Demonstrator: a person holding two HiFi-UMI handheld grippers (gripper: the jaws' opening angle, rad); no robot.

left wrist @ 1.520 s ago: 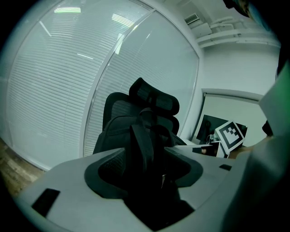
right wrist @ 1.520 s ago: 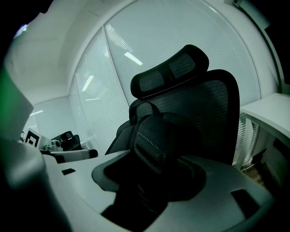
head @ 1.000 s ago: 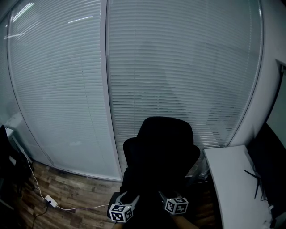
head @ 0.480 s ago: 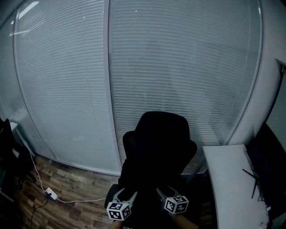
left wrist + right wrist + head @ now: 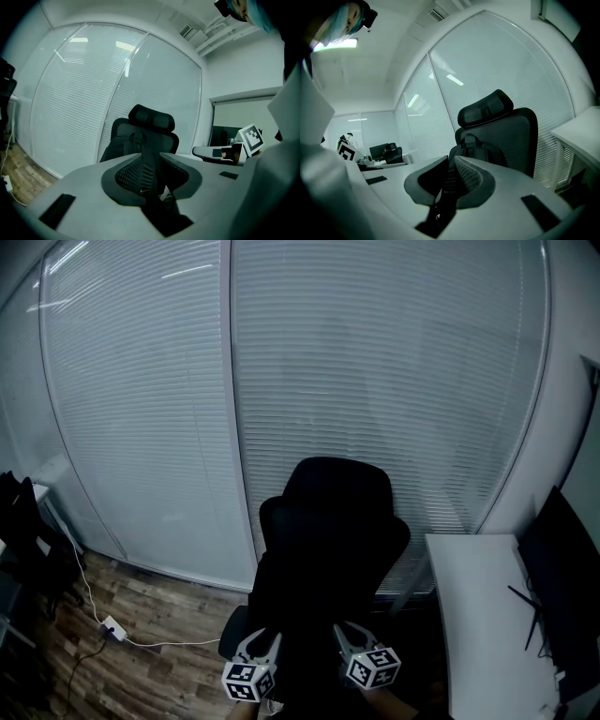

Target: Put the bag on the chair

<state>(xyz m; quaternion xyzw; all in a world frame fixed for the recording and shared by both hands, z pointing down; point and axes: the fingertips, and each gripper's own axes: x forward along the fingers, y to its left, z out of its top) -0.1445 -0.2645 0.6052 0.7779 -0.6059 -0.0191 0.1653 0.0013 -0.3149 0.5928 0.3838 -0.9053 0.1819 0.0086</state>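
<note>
— Between the fingers (image 5: 128, 176) of the left gripper (image 5: 151, 155), what do you record?

— One flat black strap (image 5: 147, 174), standing on edge, with both pads pressed against it. Those fingers have just been closing and are now clamped on the webbing.

— And the right gripper (image 5: 452, 158)?

— Same finding. Its fingers (image 5: 469, 176), which have also just been closing, are nearly together with a black strap (image 5: 449, 183) pinched between them. Whether the two grippers have one strap or two separate ones, I cannot tell.

— Where is the bag (image 5: 479, 152) itself?

— Beyond the fingertips, not between them. The straps run forward and down to a dark bag in front of the backrest of the black chair (image 5: 333, 521), with a carry loop showing at its top. Whether its weight rests on the seat or hangs from the straps is not visible. In the head view, bag and chair merge into one black mass.

— Handling assessment?

— In my judgement it is a soft fabric body, likely to sag and swing, weight unknown. The webbing is limp but tough and should not slip on the textured pads. Nothing fragile is evident, though the contents are unseen. The straps are the sound holding point, one in each gripper, taken close to the body so the load hangs level.
</note>
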